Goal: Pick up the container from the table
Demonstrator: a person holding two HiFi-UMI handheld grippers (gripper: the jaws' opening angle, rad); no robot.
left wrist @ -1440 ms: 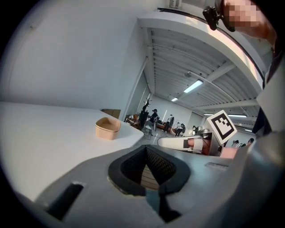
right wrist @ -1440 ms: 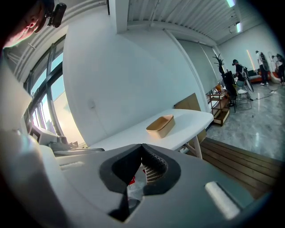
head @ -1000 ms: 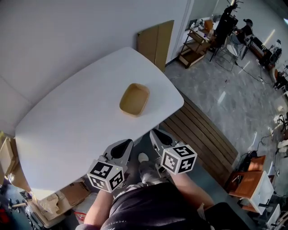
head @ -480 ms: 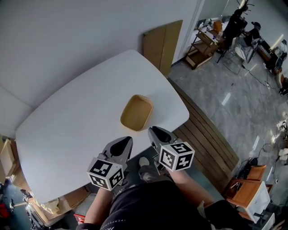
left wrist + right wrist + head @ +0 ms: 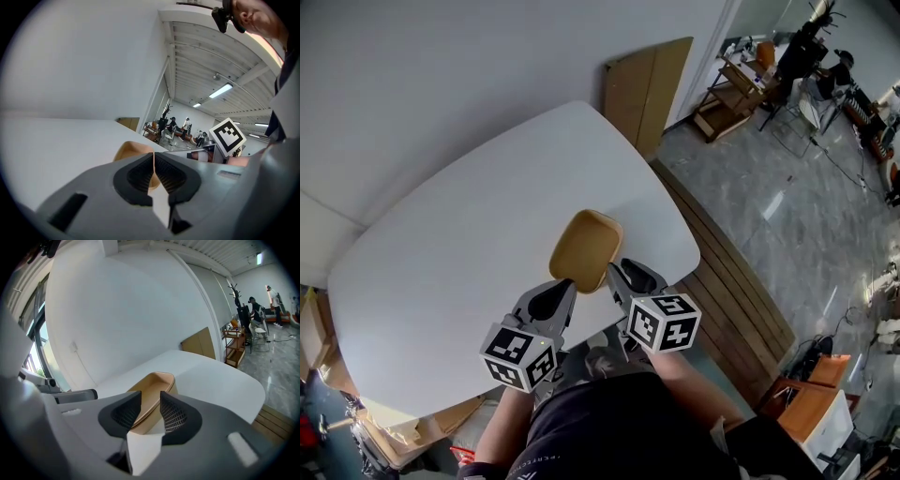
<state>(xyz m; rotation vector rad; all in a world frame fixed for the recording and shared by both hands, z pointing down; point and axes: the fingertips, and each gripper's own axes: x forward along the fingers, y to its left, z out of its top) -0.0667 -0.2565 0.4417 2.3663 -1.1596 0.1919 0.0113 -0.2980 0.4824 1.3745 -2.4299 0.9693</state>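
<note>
Head view: the tan container (image 5: 586,249) lies near the white table's (image 5: 441,253) front edge. The left gripper (image 5: 565,287), jaws together, is just beside its near end. The right gripper's (image 5: 617,272) jaws have just been opening and stand apart, with the container's near rim in the gap, not gripped.

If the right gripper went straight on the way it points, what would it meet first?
Probably the near rim of the tan container, straight ahead of the right gripper, whose jaws have just been opening with nothing between them yet.
</note>
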